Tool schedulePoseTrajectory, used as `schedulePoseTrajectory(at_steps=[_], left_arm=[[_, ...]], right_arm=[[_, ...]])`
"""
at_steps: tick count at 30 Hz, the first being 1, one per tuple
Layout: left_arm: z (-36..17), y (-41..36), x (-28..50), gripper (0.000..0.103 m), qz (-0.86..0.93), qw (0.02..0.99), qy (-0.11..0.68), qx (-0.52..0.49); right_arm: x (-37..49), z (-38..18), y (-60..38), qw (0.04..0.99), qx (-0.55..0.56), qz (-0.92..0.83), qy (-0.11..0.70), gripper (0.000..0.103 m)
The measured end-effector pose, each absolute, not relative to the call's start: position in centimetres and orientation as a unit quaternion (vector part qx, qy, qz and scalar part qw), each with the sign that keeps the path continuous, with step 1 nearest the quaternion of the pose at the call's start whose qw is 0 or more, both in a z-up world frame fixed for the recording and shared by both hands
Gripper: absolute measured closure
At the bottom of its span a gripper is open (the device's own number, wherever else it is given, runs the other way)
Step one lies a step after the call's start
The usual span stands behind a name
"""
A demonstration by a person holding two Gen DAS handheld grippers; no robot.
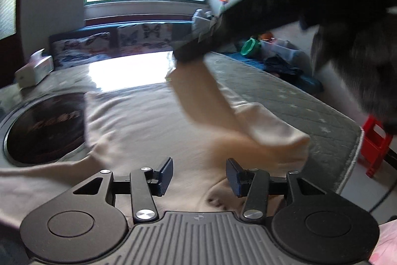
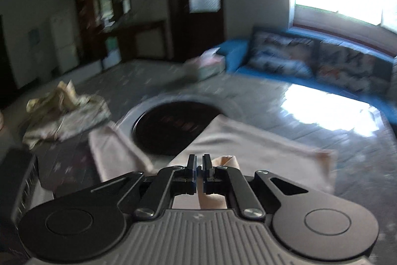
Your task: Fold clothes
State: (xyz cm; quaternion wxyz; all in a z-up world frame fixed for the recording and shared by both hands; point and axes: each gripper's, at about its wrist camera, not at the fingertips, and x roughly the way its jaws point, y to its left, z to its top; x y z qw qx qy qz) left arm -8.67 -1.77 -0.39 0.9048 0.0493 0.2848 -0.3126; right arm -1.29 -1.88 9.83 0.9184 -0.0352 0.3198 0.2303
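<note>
**A:** Where is the garment, and how far along am I?

**B:** The beige garment (image 1: pixel 153 121) lies spread on the tabletop (image 1: pixel 285 91), its body mostly flat at the middle. One sleeve (image 1: pixel 198 91) is lifted off the surface toward two o'clock in my left view, pulled up in a taut strip. So I judge the fold as only begun: one sleeve is being carried over, and the body folds all remain.

**A:** What holds that sleeve?

**B:** My right claw (image 2: pixel 198 163). Its jaws are together, and pale cloth (image 2: pixel 223 162) shows just past and beneath them, so I take it as clamped on the sleeve. The view is blurred, so the exact bite is hard to see.

**A:** And the left claw?

**B:** My left claw (image 1: pixel 198 175) stands apart, with nothing pressed between the jaws; it hovers over the near edge of the garment at six o'clock.

**A:** Anything else waiting?

**B:** A crumpled patterned cloth (image 2: pixel 64 113) sits at nine o'clock beyond the dark round inset (image 2: pixel 171 127), unfolded.
</note>
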Motion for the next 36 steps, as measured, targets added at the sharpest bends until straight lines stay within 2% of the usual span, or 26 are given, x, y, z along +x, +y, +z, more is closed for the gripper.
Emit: schedulePoseTrajectory(at_steps=[9,20,26,28,29,35,36], left_arm=[[-0.3,-0.1,-8.3,0.052,-0.288,0.911,0.292,0.037],[0.1,-0.3,-6.1,0.055,-0.255,0.919,0.299,0.038],[-0.1,-1.6,-4.5,0.055,-0.263,0.913,0.306,0.065],[-0.4,-2.0,-4.3,0.055,-0.266,0.91,0.309,0.077],[-0.5,-2.2,-4.2,0.056,-0.265,0.909,0.311,0.081],[-0.8,-2.6,-3.5,0.076,-0.259,0.907,0.317,0.099],[-0.7,-2.6,-3.5,0.084,-0.257,0.908,0.315,0.103]], right_arm=[[-2.2,8.9,-3.3,0.911,-0.038,0.235,0.335,0.087],[-4.5,3.2,-11.6,0.897,-0.035,0.144,0.415,0.087],[-3.6,4.0,-13.7,0.91,-0.026,0.148,0.388,0.087],[-2.9,4.2,-14.0,0.91,-0.036,0.163,0.38,0.082],[-2.6,4.3,-14.1,0.909,-0.044,0.172,0.377,0.076],[-0.8,2.9,-14.2,0.893,-0.09,0.218,0.382,0.076],[-0.6,2.7,-14.2,0.891,-0.095,0.224,0.383,0.076]])
